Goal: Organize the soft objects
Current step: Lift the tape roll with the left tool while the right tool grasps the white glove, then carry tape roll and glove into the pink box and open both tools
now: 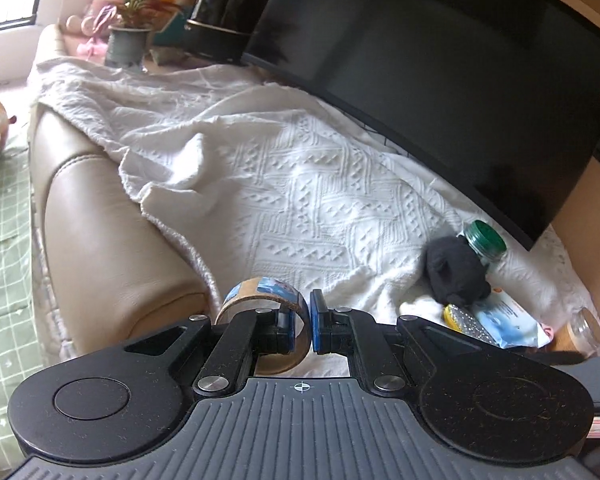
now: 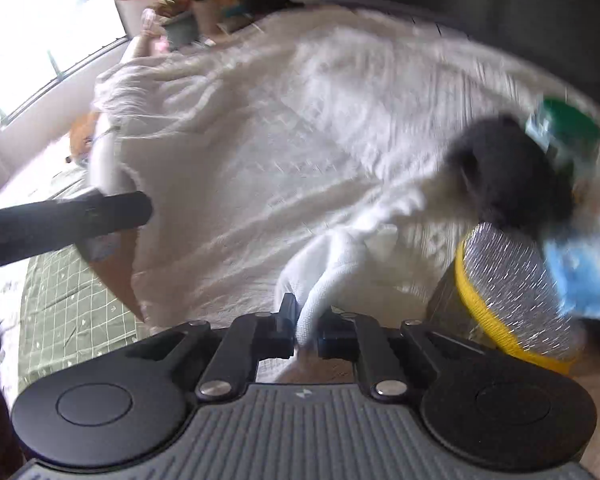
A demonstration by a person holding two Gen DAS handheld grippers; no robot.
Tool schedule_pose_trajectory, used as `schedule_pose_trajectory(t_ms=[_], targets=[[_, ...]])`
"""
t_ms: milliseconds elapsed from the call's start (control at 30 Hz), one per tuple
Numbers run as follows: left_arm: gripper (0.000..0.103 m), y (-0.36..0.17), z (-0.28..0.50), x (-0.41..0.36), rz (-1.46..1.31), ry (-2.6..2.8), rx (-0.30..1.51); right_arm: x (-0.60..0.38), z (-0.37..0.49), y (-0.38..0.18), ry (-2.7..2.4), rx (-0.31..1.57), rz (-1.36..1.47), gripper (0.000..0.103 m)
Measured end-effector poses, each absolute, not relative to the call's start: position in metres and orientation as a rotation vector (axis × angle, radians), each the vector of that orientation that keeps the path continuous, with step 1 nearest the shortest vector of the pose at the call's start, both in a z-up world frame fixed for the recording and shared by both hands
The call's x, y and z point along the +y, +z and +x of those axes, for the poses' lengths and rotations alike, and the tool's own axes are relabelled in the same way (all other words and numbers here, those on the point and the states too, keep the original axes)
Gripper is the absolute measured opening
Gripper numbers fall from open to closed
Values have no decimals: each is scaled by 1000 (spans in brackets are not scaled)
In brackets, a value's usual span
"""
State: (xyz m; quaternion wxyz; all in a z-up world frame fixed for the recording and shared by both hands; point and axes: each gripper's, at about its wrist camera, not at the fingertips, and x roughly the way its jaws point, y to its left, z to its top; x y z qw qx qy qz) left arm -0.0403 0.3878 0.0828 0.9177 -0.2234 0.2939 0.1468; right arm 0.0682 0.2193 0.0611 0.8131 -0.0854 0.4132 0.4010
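Two things were already in my grippers, so the sorting looked only begun. My left gripper (image 1: 310,326) was clamped on the wall of a tape roll (image 1: 262,312), near the left edge of the white blanket (image 1: 300,184) on the sofa; its hole faced sideways. My right gripper (image 2: 305,330) pinched a white cloth (image 2: 332,264), whose long axis ran away from me toward the black plush (image 2: 508,172). That plush, a silver pouch (image 2: 516,280) and a wipes pack (image 2: 588,264) lay heaped at the blanket's right edge, unsorted.
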Motion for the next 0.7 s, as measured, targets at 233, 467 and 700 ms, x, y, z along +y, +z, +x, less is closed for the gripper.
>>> schedule_pose_trajectory(t_ms=[233,467,700], targets=[[8,107,-6,355,-442,178,562,137,100,141,826,784,-90,7],[8,159,72,244,-323,-107,483,13,118,218,564,563,-45,7],[9,186,160,90,-225,-491,572,-116,116,219,205,503,-49,8]])
